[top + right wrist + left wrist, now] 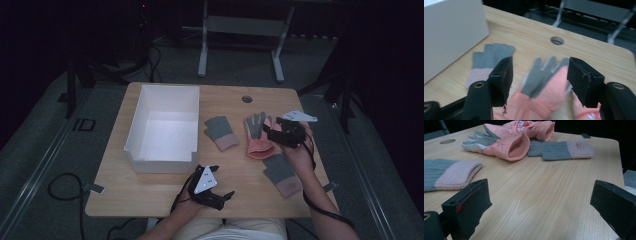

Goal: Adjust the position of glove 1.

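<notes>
- I had the right gripper (274,131) over the pink glove (258,142) at the counter's (165,192) right side; fingers apart, not touching it.
- Left gripper (218,196) sat low at the near edge, fingers wide apart, nothing between.
- Grey mittens (220,132) lay beside the glove, white box (164,127) left of them.

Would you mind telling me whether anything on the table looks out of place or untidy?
Nothing is spilled or damaged. The two pink gloves lie piled against each other rather than flat, and the two grey knit mittens lie apart on either side of them. The white box holds nothing.
</notes>
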A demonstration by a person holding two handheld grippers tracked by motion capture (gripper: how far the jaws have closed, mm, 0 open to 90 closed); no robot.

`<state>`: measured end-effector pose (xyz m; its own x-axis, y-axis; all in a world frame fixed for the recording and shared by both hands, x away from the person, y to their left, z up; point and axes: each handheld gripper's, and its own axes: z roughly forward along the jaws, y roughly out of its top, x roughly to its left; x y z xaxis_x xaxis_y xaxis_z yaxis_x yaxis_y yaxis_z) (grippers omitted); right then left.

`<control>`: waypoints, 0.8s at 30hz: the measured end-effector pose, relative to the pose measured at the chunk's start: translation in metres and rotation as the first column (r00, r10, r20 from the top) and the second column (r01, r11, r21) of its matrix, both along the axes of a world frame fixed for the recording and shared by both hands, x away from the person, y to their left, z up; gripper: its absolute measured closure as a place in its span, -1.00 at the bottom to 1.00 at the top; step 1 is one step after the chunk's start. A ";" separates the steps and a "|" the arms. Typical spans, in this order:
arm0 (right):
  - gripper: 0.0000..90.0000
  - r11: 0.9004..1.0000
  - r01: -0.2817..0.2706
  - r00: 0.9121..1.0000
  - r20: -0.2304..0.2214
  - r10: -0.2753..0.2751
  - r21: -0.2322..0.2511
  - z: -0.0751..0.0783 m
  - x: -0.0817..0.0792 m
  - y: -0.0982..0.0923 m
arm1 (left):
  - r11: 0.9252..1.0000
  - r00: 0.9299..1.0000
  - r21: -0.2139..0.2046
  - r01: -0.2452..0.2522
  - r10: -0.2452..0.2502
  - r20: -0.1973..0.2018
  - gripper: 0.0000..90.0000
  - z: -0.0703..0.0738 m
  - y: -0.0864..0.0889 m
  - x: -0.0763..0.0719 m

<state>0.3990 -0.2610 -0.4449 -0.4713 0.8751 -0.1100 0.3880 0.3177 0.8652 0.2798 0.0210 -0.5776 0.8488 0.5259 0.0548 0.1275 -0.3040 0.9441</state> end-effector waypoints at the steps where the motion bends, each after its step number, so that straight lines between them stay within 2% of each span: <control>1: -0.15 1.000 0.000 1.000 0.000 0.000 0.000 0.000 0.000 0.000 | 1.000 1.000 0.000 0.000 0.000 0.000 -0.95 0.000 0.000 0.000; 2: -0.10 1.000 -0.027 1.000 0.004 0.027 -0.007 0.000 0.002 0.009 | 1.000 1.000 -0.002 -0.001 0.001 -0.005 -0.95 0.000 0.000 0.001; 4: -0.09 0.999 -0.033 0.999 0.005 0.033 -0.009 0.000 0.003 0.011 | 1.000 1.000 -0.004 0.001 -0.001 -0.005 -0.95 0.000 0.000 0.001; 5: -0.04 0.998 -0.057 0.998 0.002 0.057 -0.014 -0.001 0.006 0.020 | 1.000 1.000 -0.003 0.002 -0.002 -0.004 -0.95 0.000 0.000 0.000; 8: 0.00 0.996 -0.090 0.996 0.001 0.090 -0.017 -0.002 0.011 0.031 | 1.000 1.000 -0.005 0.002 -0.002 -0.005 -0.95 0.000 0.000 0.000; 13: 0.04 0.993 -0.116 0.993 -0.005 0.116 -0.016 -0.006 0.017 0.046 | 1.000 1.000 -0.001 0.003 -0.003 0.000 -0.95 0.000 0.000 0.000; 17: 0.07 0.989 -0.144 0.989 -0.031 0.143 -0.025 -0.014 0.024 0.060 | 1.000 1.000 -0.002 0.006 -0.006 0.002 -0.95 0.000 0.000 0.000; 19: 0.13 0.986 -0.163 0.986 -0.039 0.162 -0.019 -0.017 0.028 0.066 | 1.000 1.000 0.000 0.006 -0.006 0.000 -0.95 0.000 0.000 0.000; 21: 0.18 0.983 -0.180 0.983 -0.039 0.179 -0.036 -0.022 0.032 0.074 | 1.000 1.000 0.000 0.005 -0.005 0.000 -0.95 0.000 0.000 0.000; 24: 0.28 0.974 -0.222 0.973 -0.069 0.219 -0.038 -0.030 0.037 0.084 | 1.000 1.000 -0.001 0.003 -0.003 -0.002 -0.95 0.000 0.000 0.000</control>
<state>0.4363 -0.1769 -0.4746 -0.6597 0.7433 -0.1108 0.3576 0.4402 0.8236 0.2801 0.0208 -0.5775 0.8504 0.5235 0.0530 0.1280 -0.3036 0.9441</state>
